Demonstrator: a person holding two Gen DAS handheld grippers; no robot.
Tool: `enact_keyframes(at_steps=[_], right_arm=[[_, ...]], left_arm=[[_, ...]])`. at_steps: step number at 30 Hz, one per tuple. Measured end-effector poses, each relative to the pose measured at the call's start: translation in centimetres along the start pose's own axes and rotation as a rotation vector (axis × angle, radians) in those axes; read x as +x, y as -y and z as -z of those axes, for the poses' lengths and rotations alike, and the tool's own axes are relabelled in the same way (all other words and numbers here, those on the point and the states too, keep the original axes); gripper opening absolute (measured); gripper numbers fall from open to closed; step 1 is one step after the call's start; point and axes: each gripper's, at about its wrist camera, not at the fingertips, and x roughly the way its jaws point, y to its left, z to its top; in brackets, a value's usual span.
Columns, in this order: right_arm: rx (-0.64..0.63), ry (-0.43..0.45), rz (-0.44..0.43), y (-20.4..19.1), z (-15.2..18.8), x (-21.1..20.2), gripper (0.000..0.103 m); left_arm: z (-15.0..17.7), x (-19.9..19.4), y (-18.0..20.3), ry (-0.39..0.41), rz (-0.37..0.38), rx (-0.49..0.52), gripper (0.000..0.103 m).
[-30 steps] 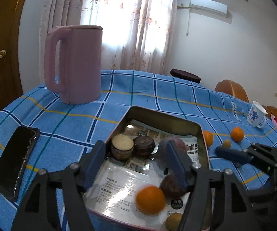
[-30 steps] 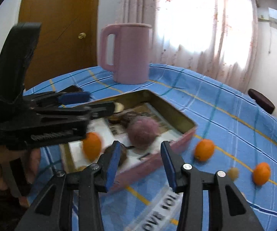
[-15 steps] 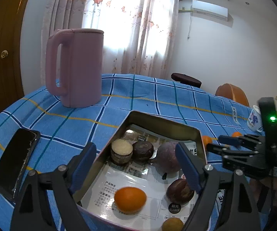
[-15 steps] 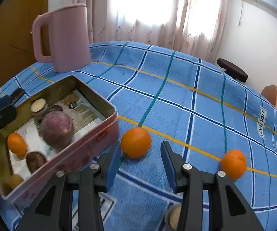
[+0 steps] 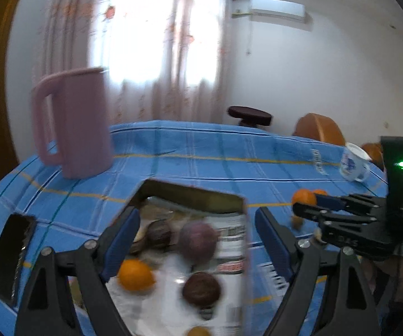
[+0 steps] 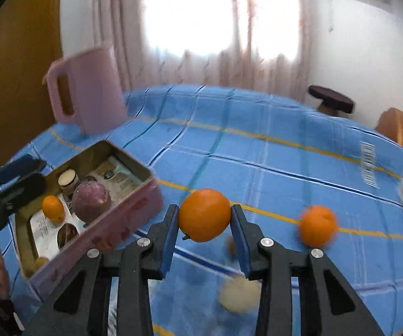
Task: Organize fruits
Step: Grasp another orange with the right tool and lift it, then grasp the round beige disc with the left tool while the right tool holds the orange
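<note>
My right gripper [image 6: 205,218] is shut on an orange [image 6: 205,215], held just above the blue checked cloth; it also shows in the left wrist view [image 5: 302,197]. A second orange [image 6: 317,225] lies to its right, a pale small fruit [image 6: 239,295] below it. The pink tin [image 6: 134,210] at left holds an orange [image 6: 53,208], a purple fruit [image 6: 90,202] and dark fruits. My left gripper [image 5: 197,238] is open and empty above the tin [image 5: 190,196], over its orange [image 5: 135,275] and dark fruit [image 5: 201,289].
A pink jug [image 5: 74,123] stands at the back left of the round table. A black phone [image 5: 12,254] lies at the left edge. A white patterned cup [image 5: 354,162] stands at the right. A dark stool [image 5: 249,113] and wooden chairs are behind the table.
My right gripper has closed on the orange beside the tin and lifted it slightly. My left gripper has risen and drawn back above the tin, staying open.
</note>
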Motion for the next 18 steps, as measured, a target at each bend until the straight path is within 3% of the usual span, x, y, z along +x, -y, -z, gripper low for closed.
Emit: enact_keyframes(at_steps=[6,12,18], right_arm=[[0.063,0.004,0.149,5.2,3.0,-2.3,0.039],[0.123,0.002,0.179,7.5,4.3,-3.7,0.039],[0.177,0.001,0.146,8.7,4.6,-3.9,0.039]], left_arm=[[0.0,1.5,6.3,-0.033,0.092,0.11,0.088],[1.0,3.7,10.5,-0.118,0.155,0.163,0.088],[1.9,6.1,13.3,-0.217,0.21,0.203,0.087]])
